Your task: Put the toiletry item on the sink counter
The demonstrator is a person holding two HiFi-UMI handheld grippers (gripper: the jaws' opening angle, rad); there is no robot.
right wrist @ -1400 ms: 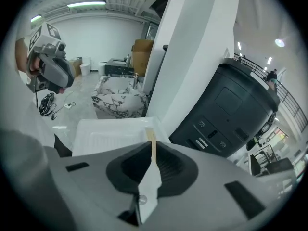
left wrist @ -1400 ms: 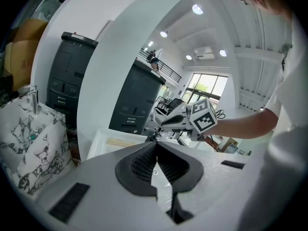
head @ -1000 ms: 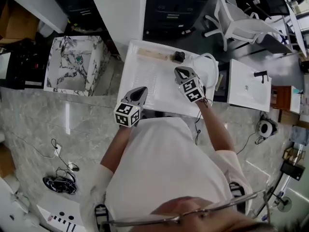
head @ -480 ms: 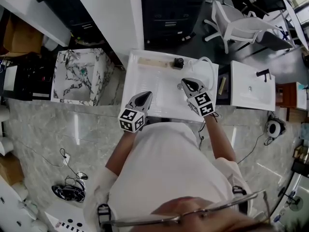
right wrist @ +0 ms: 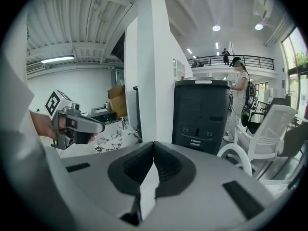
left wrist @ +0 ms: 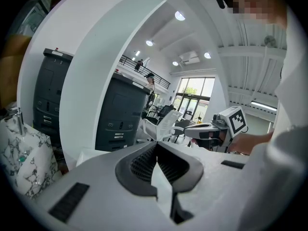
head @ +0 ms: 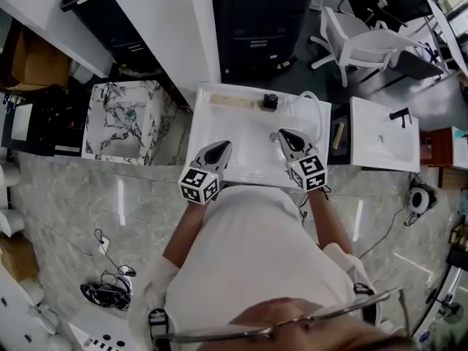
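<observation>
Two grippers side by side over the front part of the white sink counter (head: 241, 126), seen from above. Left gripper (head: 221, 147) near the front left corner, jaws pressed tight together, nothing between them. Right gripper (head: 281, 134) a bit further in on the right side, jaws squeezed together too, nothing pinched. Both pointing away from the person in the white shirt (head: 248, 254), and well apart from each other. Small black item (head: 270, 102) sitting on the counter near the back edge, apart from both grippers. Just beside it on the left, a long pale bar (head: 232, 102) lying flat along the same edge. On its other side, a white looped tube (head: 316, 101). To the left of the counter, a box with a marble pattern (head: 117, 119). To the right, another white sink (head: 376, 141) with a black tap (head: 395, 113). Behind the counter, a dark cabinet (head: 263, 20) and a white chair (head: 358, 39).
</observation>
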